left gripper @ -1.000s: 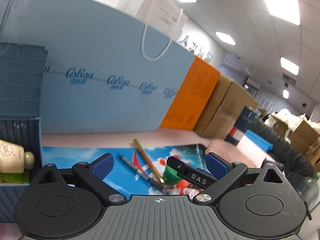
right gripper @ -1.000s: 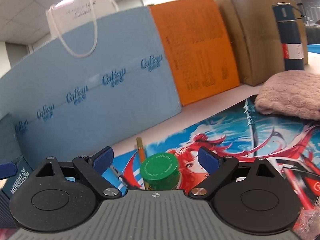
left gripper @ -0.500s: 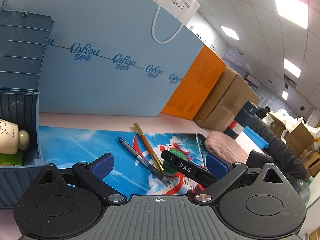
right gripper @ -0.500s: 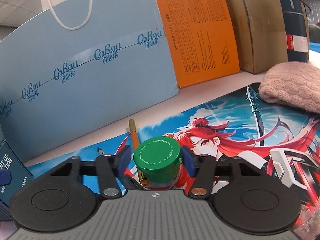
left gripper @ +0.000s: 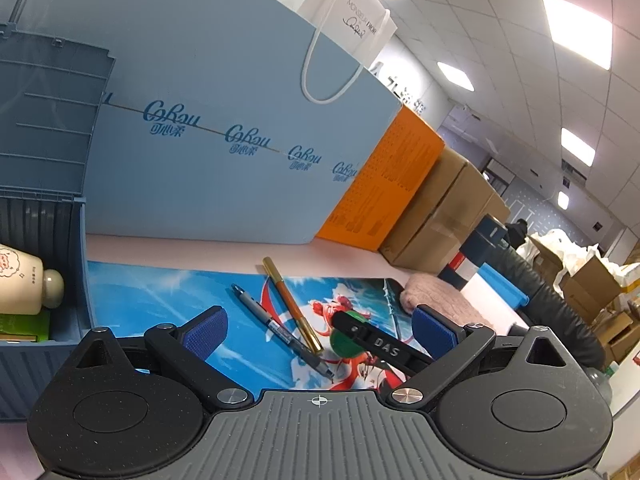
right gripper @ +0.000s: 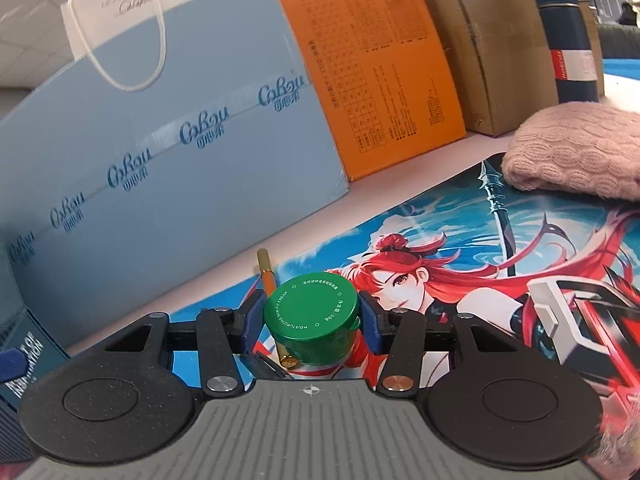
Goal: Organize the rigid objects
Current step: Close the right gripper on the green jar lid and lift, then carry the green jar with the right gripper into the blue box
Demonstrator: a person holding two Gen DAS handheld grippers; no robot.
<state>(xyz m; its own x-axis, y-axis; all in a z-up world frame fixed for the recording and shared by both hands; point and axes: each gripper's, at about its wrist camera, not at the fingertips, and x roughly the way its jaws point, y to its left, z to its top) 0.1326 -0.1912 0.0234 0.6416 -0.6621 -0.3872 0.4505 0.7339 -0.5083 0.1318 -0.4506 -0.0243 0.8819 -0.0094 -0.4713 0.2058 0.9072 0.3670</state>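
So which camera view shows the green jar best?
The right wrist view: the green jar sits centred between the right gripper pads, lid print readable. In the left wrist view, the right gripper's finger mostly hides it.

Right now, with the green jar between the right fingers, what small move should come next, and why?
Probably lift the green jar straight up a little. The right gripper has both fingers pressed on its sides, and the gold pen lies close beside it, so sliding might drag the pen.
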